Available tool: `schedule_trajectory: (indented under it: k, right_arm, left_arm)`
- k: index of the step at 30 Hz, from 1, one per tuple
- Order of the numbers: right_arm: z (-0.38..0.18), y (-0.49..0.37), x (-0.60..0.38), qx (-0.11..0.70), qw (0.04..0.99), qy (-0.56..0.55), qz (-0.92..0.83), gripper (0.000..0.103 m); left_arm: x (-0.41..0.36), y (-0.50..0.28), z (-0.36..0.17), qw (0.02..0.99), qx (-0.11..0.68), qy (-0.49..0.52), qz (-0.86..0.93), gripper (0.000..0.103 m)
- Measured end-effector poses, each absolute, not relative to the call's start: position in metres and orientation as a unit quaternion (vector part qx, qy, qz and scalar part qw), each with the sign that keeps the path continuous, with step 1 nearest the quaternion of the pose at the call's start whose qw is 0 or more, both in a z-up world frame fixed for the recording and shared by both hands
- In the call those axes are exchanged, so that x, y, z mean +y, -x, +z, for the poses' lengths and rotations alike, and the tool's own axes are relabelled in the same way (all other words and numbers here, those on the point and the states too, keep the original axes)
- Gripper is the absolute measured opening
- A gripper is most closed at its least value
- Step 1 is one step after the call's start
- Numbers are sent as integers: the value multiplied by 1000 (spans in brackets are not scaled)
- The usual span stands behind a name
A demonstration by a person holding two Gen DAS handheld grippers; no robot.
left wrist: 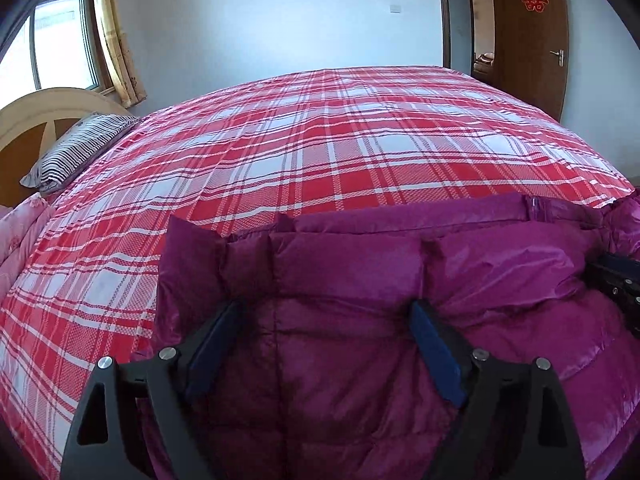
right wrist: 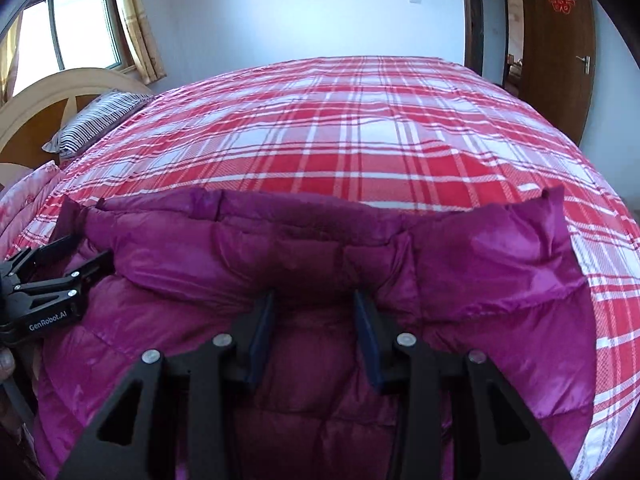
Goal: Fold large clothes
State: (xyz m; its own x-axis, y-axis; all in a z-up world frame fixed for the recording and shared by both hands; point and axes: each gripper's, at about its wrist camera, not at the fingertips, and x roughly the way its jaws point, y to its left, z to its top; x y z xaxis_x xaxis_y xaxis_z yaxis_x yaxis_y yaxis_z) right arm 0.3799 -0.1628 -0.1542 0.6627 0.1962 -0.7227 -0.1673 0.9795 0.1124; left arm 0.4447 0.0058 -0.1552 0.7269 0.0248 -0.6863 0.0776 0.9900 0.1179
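A puffy magenta quilted jacket [left wrist: 360, 264] lies on the near part of a bed with a red and white plaid cover [left wrist: 320, 140]. My left gripper [left wrist: 324, 312] stands wide open over the jacket's left part, its blue pads apart from the cloth. In the right wrist view the same jacket [right wrist: 200, 264] fills the foreground. My right gripper [right wrist: 313, 304] hovers over its middle, the jaws partly open with a dark fold of cloth under the gap. The left gripper [right wrist: 86, 248] shows at that view's left edge, and the right gripper's body [left wrist: 616, 276] at the other view's right edge.
A striped pillow [left wrist: 80, 148] lies by the cream headboard [left wrist: 40, 112] at the left, with a pink quilt [left wrist: 20, 232] below it. Beyond the jacket the plaid cover [right wrist: 360, 140] stretches flat. A brown door [left wrist: 532, 40] stands at the far right, a window [left wrist: 60, 40] at the far left.
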Motion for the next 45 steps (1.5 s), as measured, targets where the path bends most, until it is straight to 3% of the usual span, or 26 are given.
schedule_trajectory:
  k: [45]
  right_arm:
    - [-164,-388,-154,413,906,4,88,44]
  left_arm:
    - [8,-447,-161,924,377,-69,-11,90]
